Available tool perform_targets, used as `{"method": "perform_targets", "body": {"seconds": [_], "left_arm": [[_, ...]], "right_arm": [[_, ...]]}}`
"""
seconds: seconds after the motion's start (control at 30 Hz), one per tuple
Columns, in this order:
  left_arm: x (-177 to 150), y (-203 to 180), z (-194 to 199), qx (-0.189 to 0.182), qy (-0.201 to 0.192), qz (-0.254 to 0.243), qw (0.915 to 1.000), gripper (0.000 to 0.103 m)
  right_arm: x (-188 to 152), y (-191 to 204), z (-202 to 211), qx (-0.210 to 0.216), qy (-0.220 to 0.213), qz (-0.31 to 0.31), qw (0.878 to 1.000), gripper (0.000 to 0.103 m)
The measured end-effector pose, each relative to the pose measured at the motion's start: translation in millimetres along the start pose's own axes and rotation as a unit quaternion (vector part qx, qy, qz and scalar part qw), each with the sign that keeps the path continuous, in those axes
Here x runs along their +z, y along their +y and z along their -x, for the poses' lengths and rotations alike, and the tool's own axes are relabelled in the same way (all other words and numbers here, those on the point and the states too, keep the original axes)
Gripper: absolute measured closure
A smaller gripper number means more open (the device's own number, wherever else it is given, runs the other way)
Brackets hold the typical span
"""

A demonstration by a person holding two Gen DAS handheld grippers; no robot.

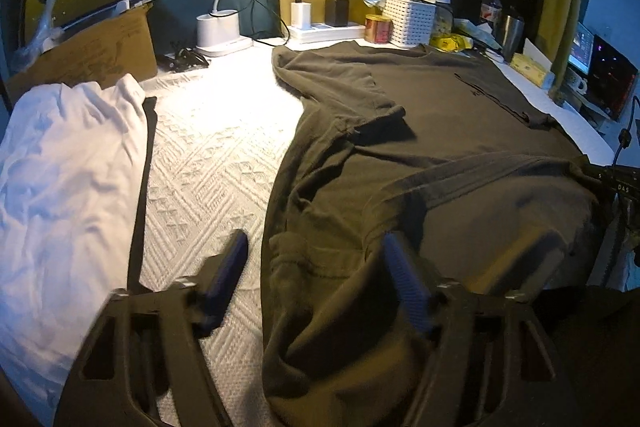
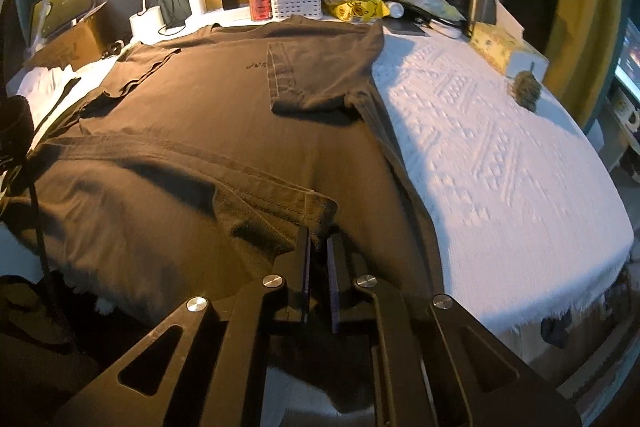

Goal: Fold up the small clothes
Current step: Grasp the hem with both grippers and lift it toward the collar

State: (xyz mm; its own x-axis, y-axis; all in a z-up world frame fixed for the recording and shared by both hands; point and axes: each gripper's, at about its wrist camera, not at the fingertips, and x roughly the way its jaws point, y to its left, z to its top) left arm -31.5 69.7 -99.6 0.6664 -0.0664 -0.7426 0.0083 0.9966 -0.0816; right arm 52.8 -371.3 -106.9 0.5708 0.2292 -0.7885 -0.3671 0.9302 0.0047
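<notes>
Dark t-shirt (image 2: 224, 115) lies spread on the white textured bedspread (image 2: 500, 155), sleeves tucked in, bottom hem flipped up toward the middle. Right gripper (image 2: 318, 247) has its jaws pinched narrow on the hem corner. Left gripper (image 1: 316, 267) has its jaws wide, holding nothing, straddling the shirt's left edge. Fabric looks light, soft and floppy, so it'll sag and crease; best to grip both hem corners, where the stitched edge is thicker. A white garment (image 1: 68, 163) sits well apart to the left.
</notes>
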Motion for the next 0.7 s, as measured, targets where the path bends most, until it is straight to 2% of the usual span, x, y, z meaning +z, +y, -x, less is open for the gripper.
{"method": "perform_targets", "body": {"seconds": [0.13,0.3,0.37,0.4,0.43,0.57,0.7], "left_arm": [[-4,4,-1,-0.006,0.007,0.005,0.9999,0.061],[-10,0,-11,-0.001,0.024,-0.003,0.9997,0.061],[-13,-4,-15,-0.002,0.031,-0.014,0.9994,0.078],[-13,-5,-13,-0.001,0.029,-0.018,0.9994,0.080],[-13,-6,-12,-0.002,0.030,-0.022,0.9993,0.091],[-11,-8,-1,0.002,0.020,-0.029,0.9994,0.100],[-7,-7,15,0.013,-0.003,-0.026,0.9996,0.102]], "right_arm": [[-11,-2,11,-0.006,0.006,0.001,1.000,0.095],[-18,-5,22,-0.014,0.006,-0.003,1.000,0.095],[-20,-8,25,-0.017,0.003,-0.006,1.000,0.095],[-20,-9,27,-0.018,0.002,-0.007,1.000,0.095],[-20,-9,29,-0.019,0.000,-0.008,1.000,0.095],[-16,-11,36,-0.021,-0.010,-0.009,1.000,0.095],[-12,-15,42,-0.030,-0.020,-0.012,0.999,0.095]]}}
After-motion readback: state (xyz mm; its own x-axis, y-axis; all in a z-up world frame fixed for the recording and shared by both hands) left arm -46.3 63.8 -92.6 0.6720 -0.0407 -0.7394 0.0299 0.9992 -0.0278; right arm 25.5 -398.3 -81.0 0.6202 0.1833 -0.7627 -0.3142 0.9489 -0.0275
